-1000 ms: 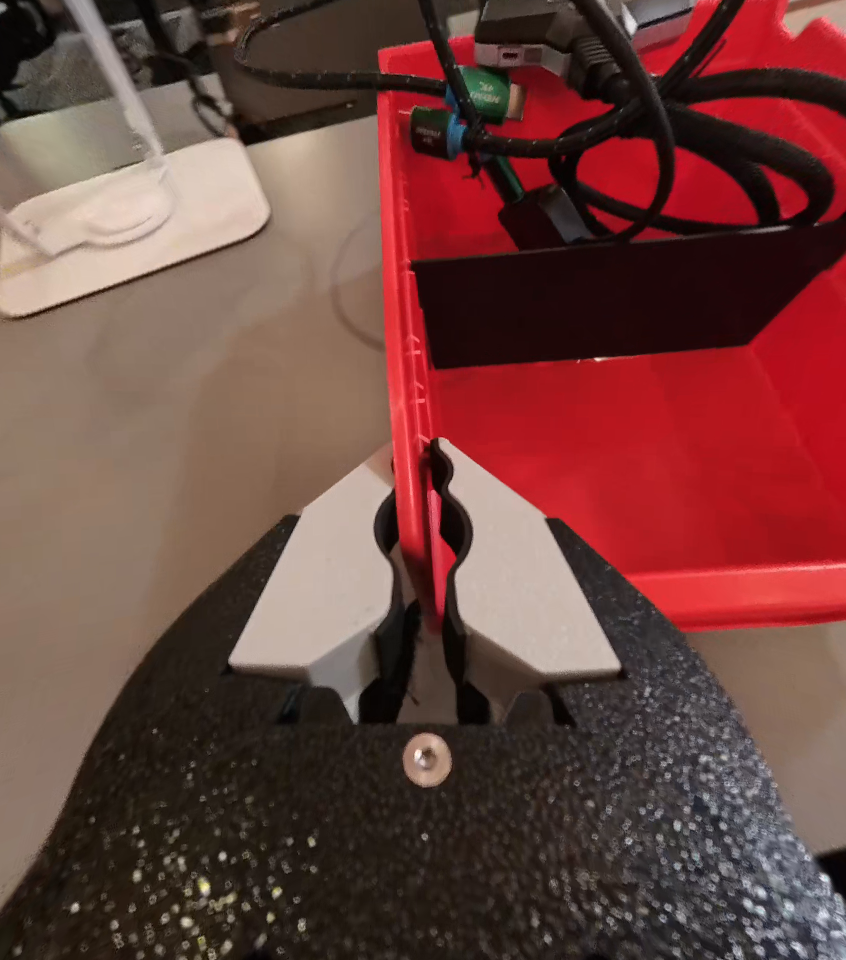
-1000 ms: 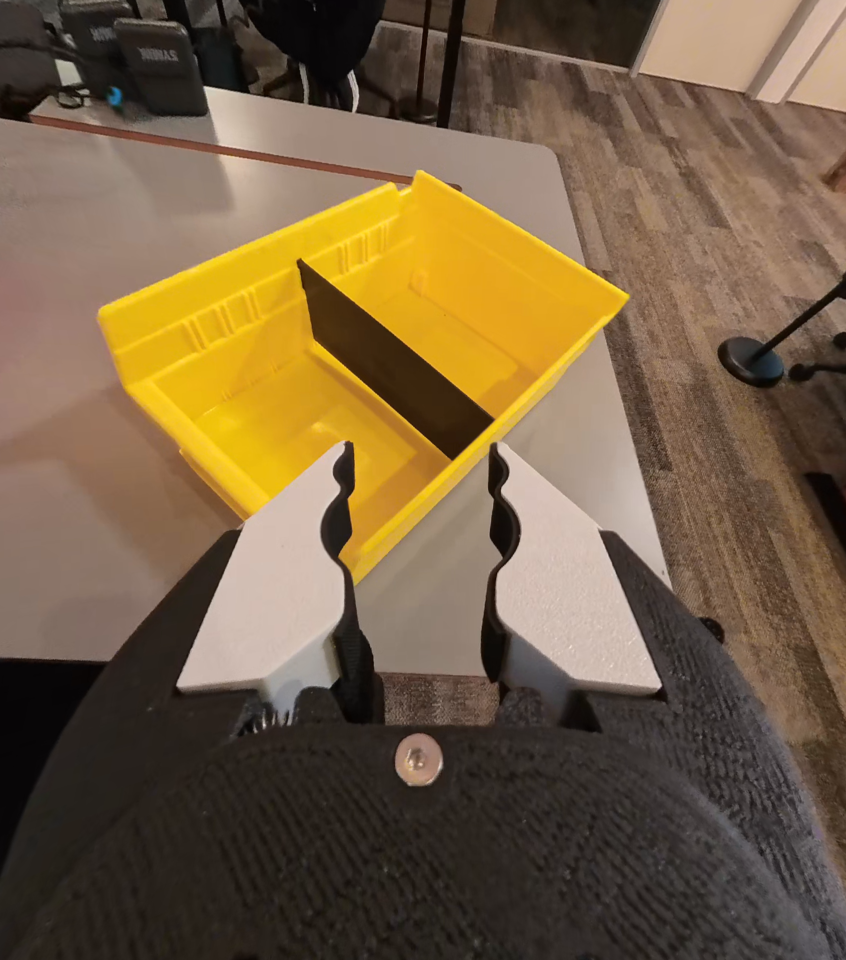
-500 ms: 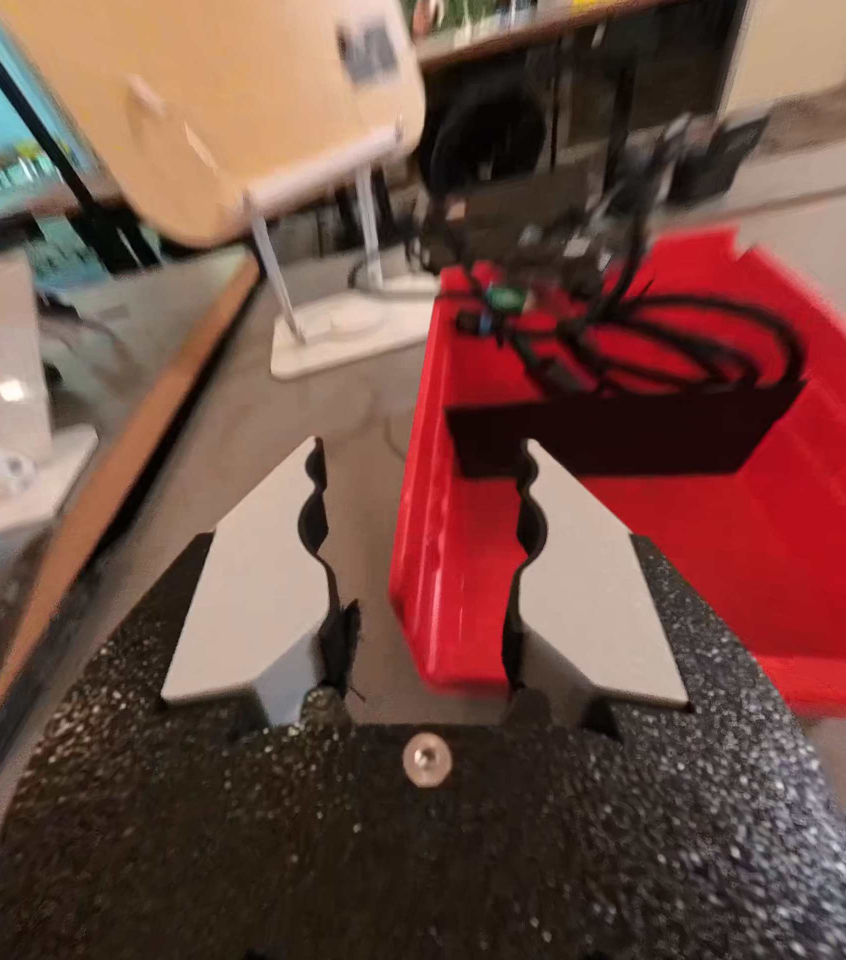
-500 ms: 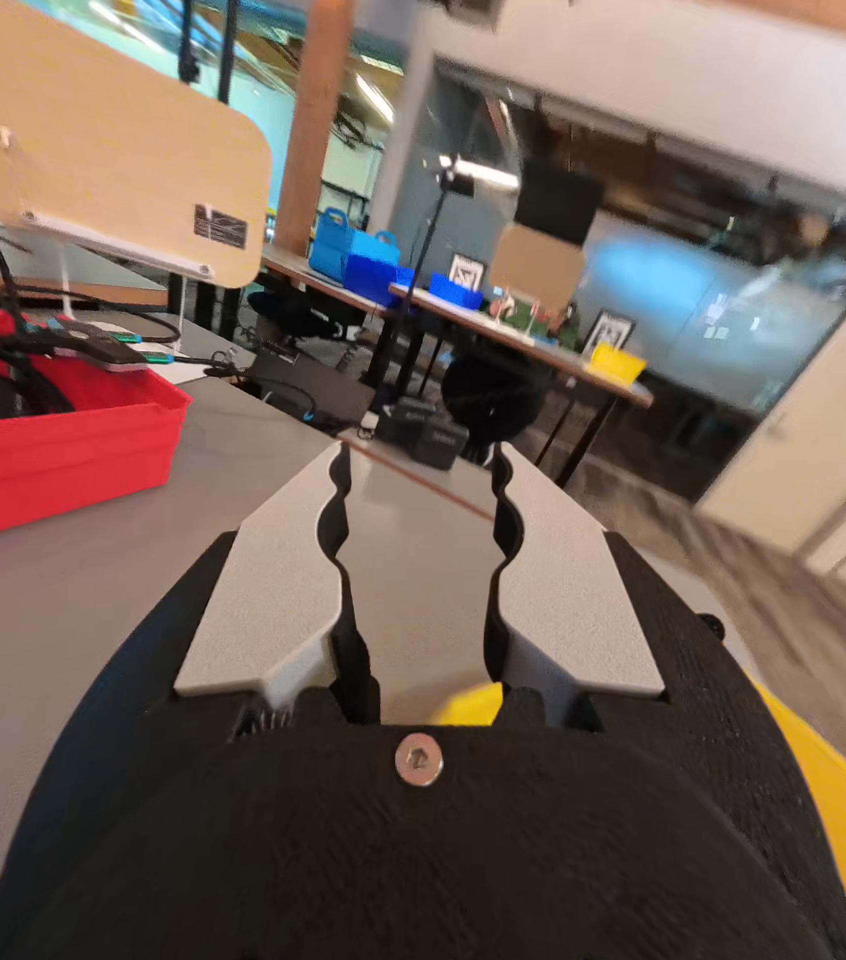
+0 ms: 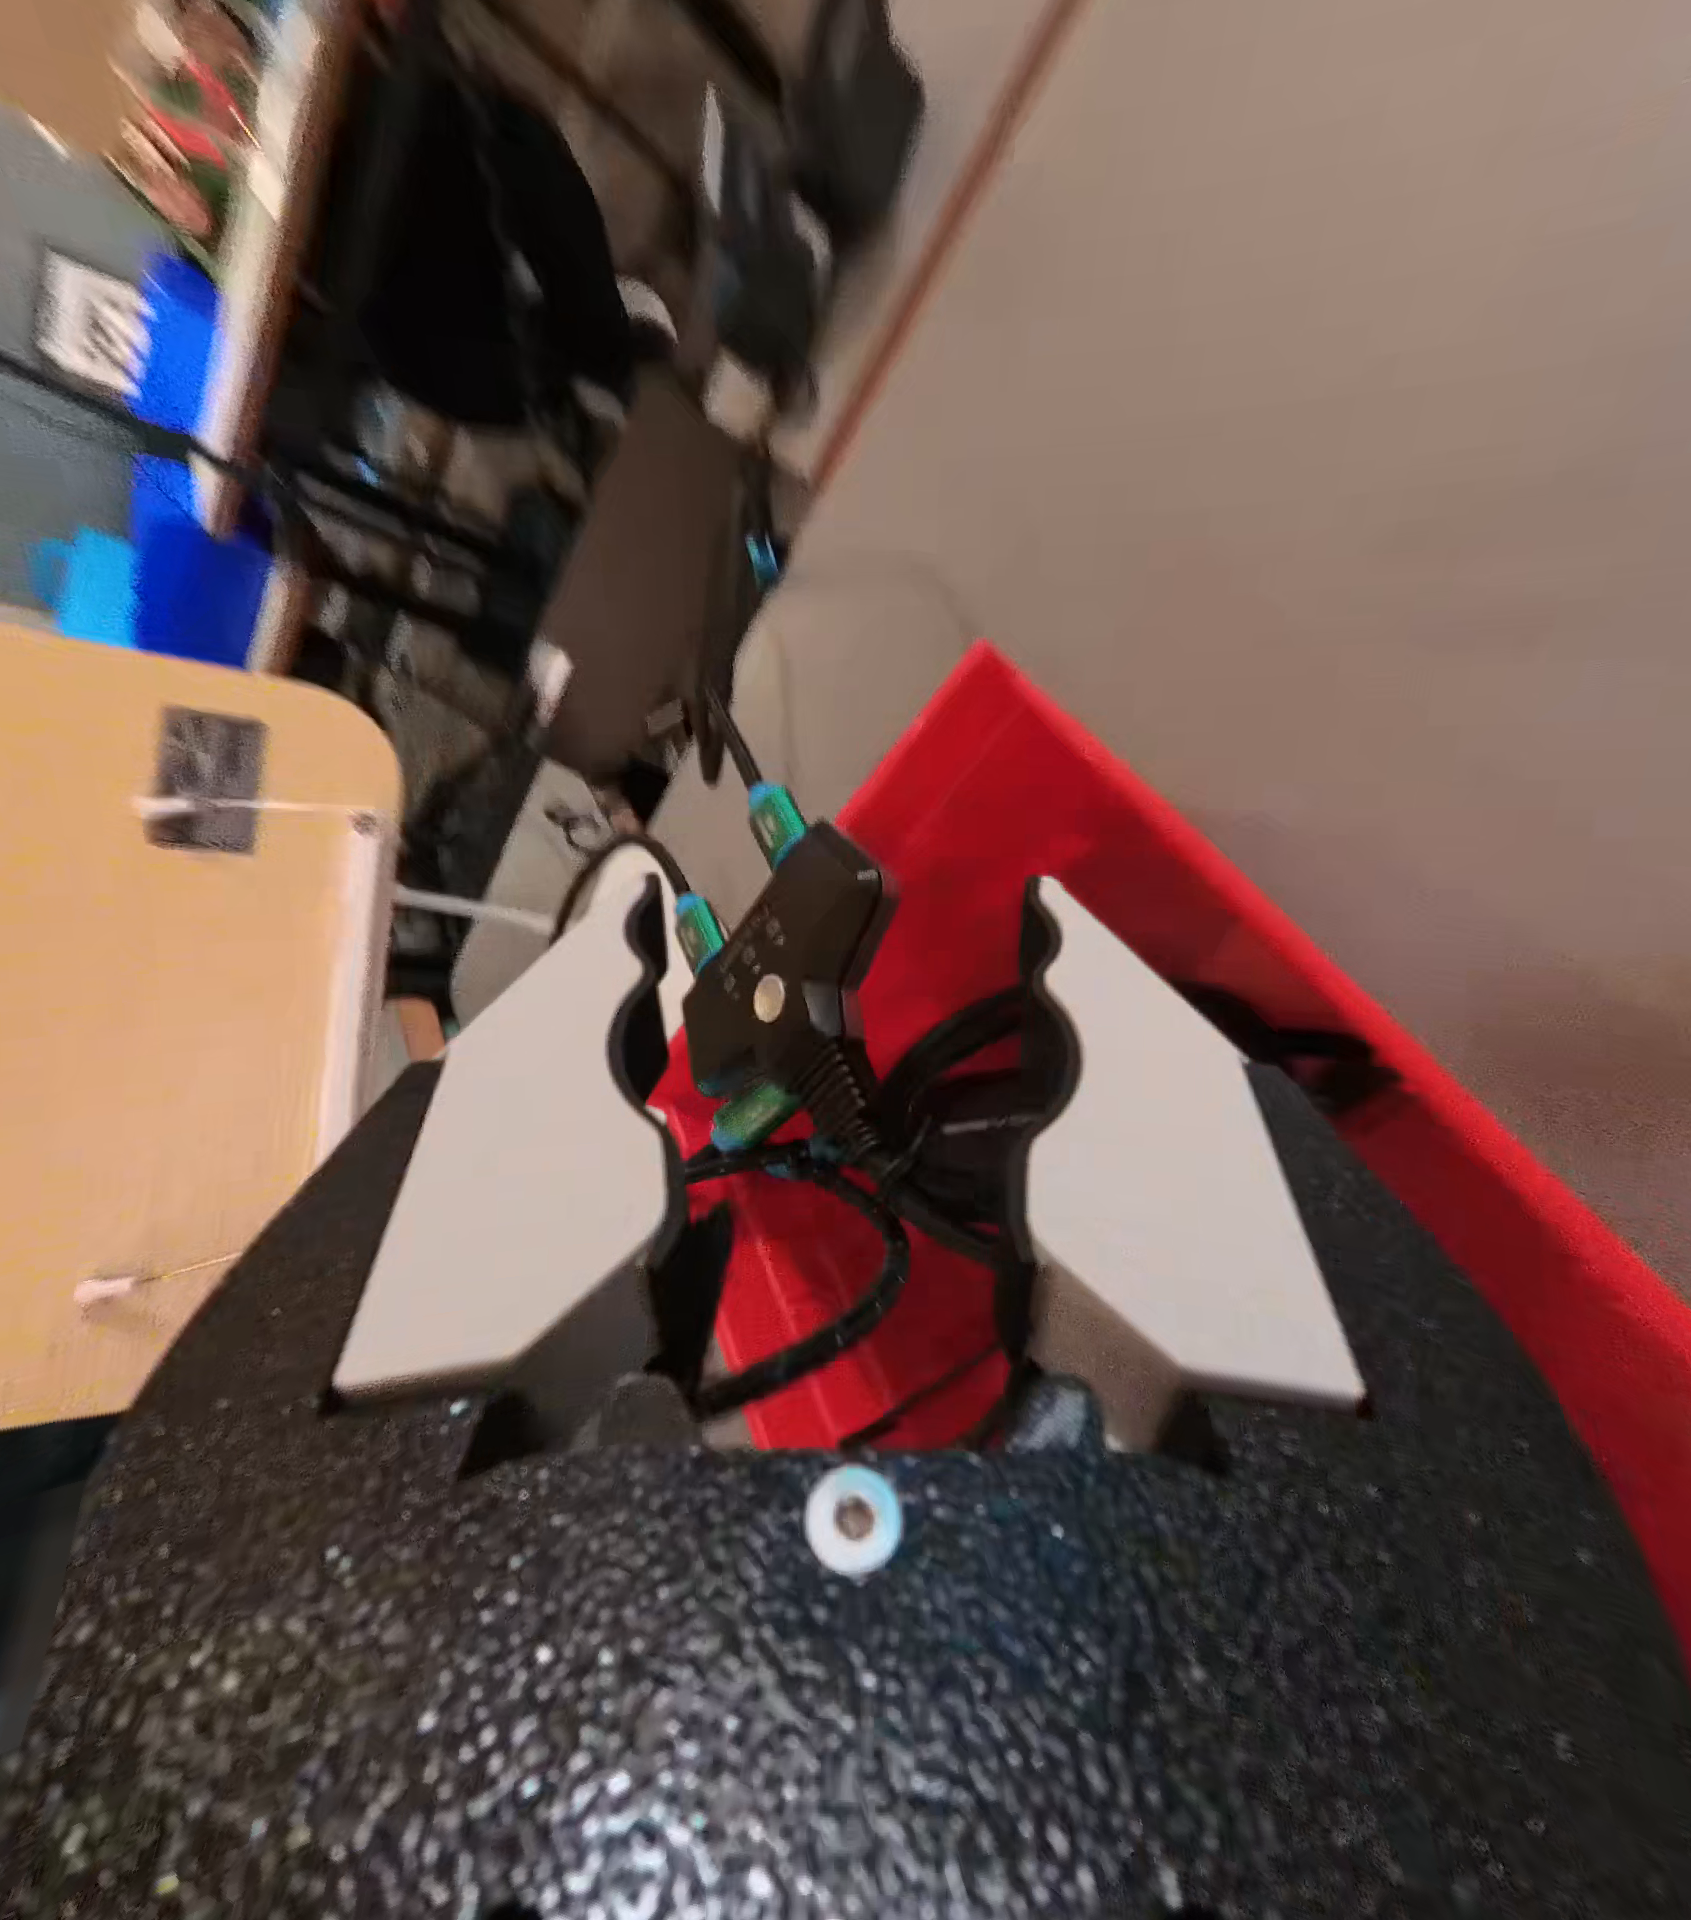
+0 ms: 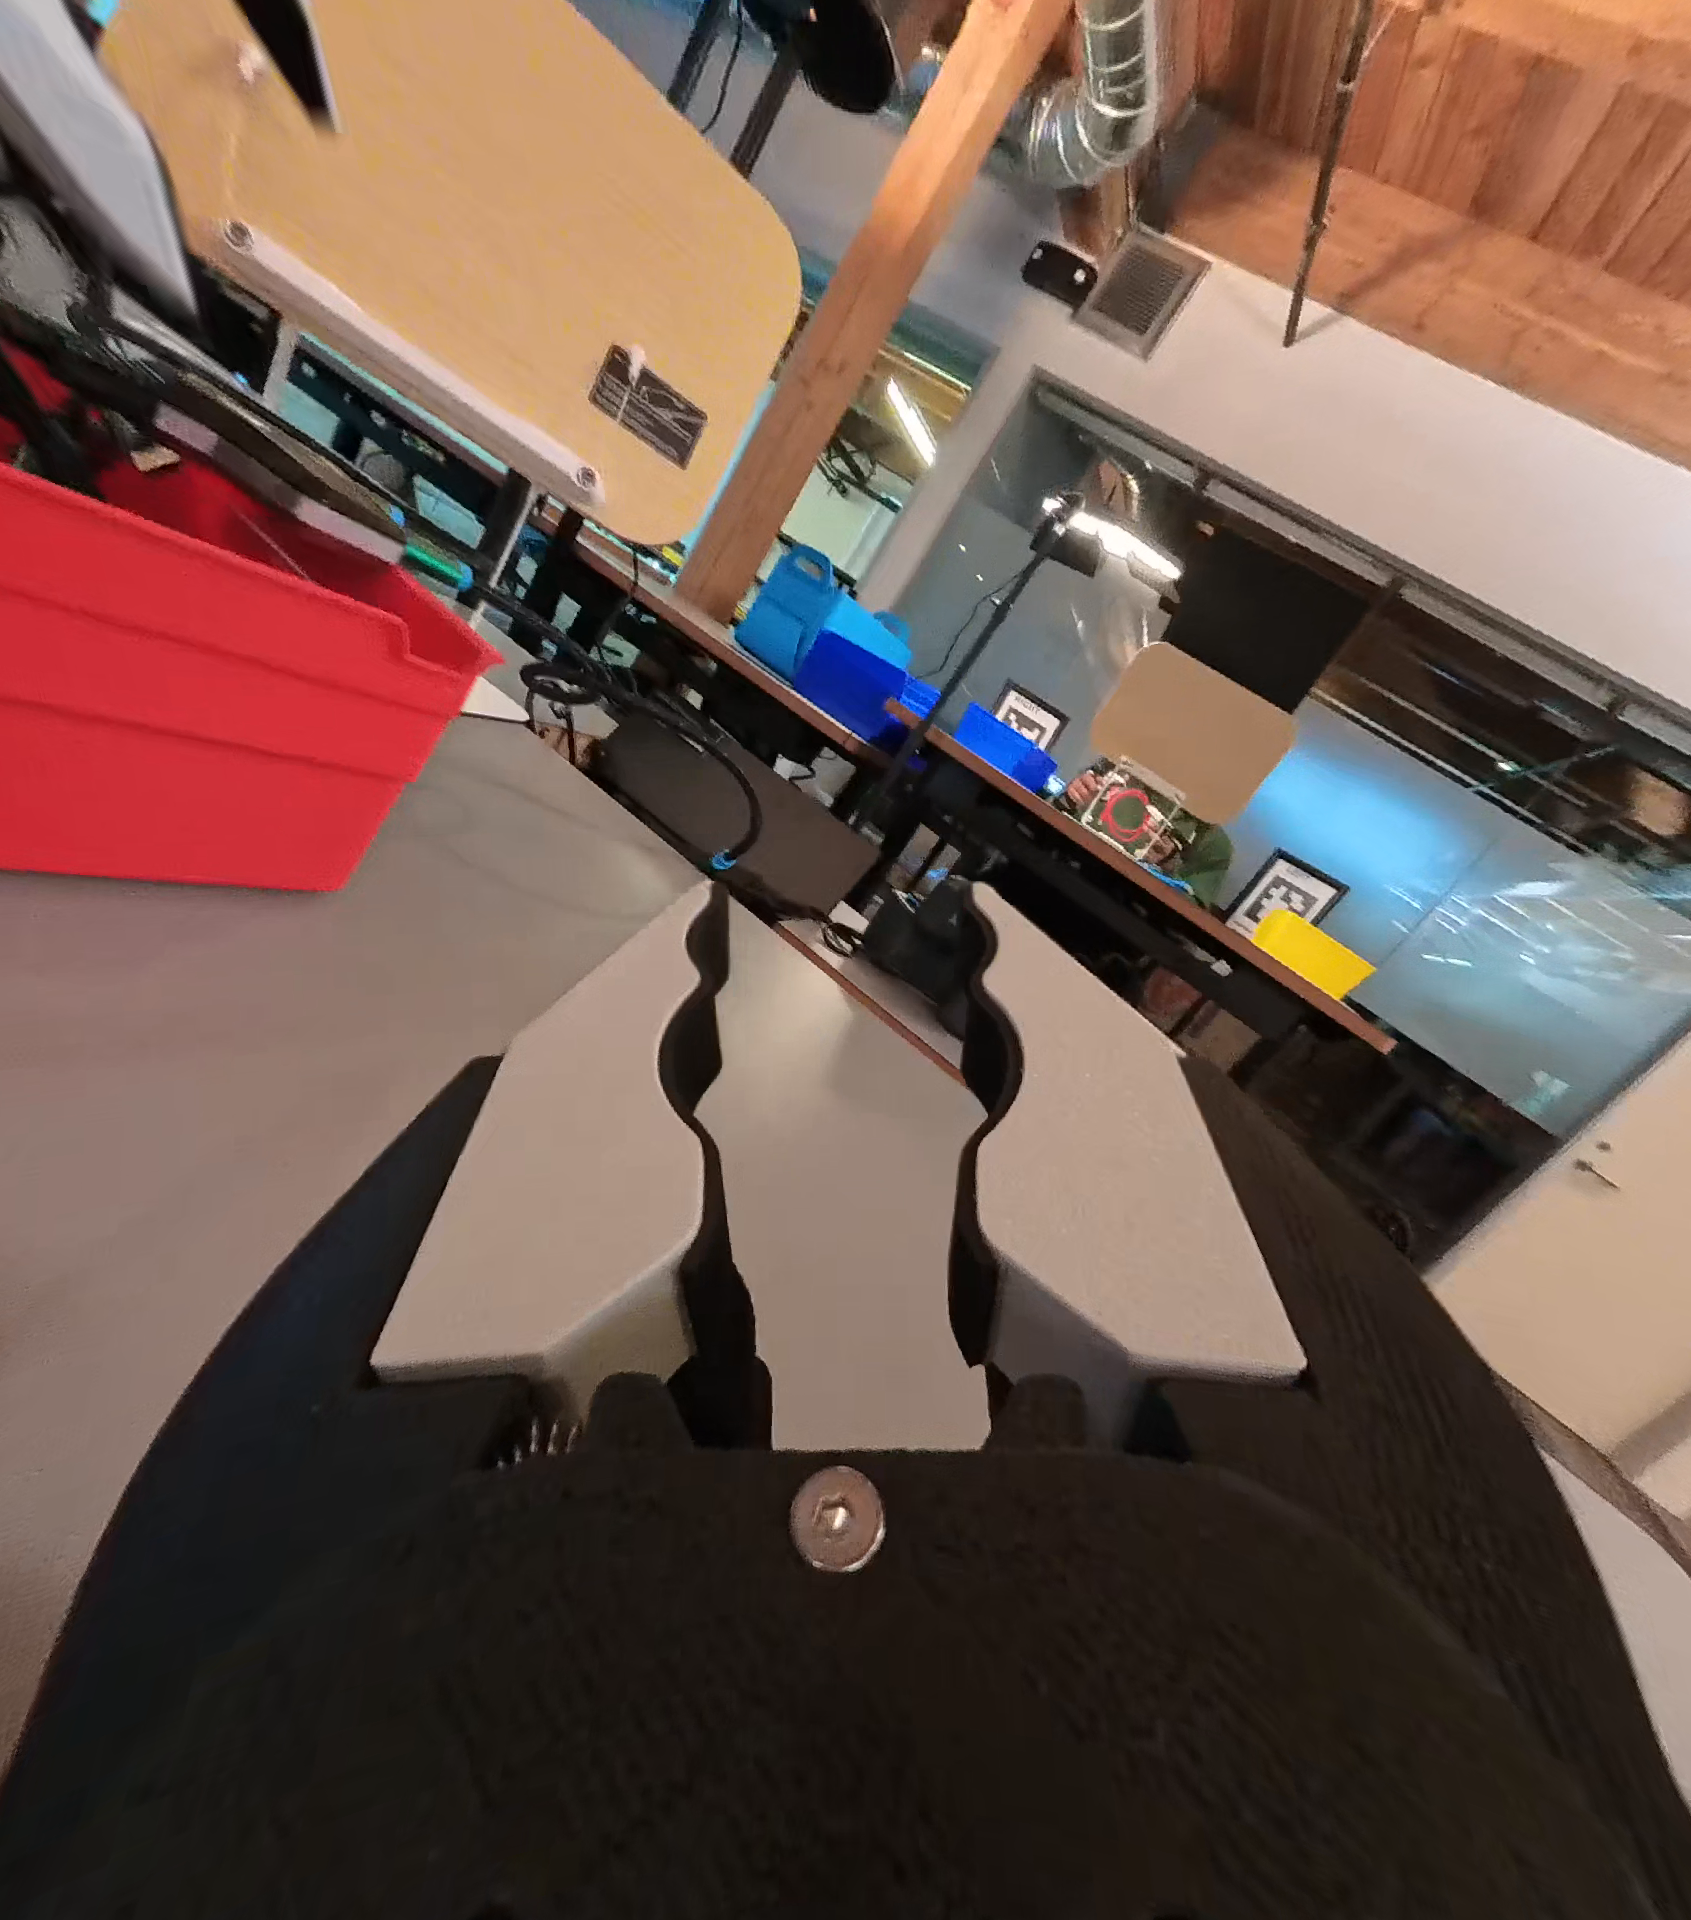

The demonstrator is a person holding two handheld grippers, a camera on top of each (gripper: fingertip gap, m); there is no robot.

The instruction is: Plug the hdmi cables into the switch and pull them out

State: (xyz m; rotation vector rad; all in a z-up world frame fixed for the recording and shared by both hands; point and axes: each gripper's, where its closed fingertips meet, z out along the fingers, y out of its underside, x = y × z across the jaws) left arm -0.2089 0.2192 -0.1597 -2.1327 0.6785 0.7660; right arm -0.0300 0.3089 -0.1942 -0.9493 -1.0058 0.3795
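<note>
Left tongs: wide open, holding nothing; the view along them is tilted and blurred
Switch: a small black box with a round silver button on its face, seen in the gap between the left tongs' fingers, over the near corner of the red bin
HDMI cables: black braided leads with green-sleeved plugs; two plugs sit in the switch's far end, one in its near end, and the slack lies coiled in the bin just behind the switch
Red bin: open-topped, standing on the table; its long rim runs off to the lower right of the left wrist view; in the right wrist view it lies off to the left, with dark cables showing above its rim
Table: plain grey top, bare beside the bin
Right tongs: partly open, nothing between the fingers; held low over the grey table, well apart from the bin and pointed past the table's far edge into the room
Wooden panel: light-coloured board with rounded corners and a dark sticker, standing behind the red bin
Background: further tables carrying blue bins and a yellow bin
</note>
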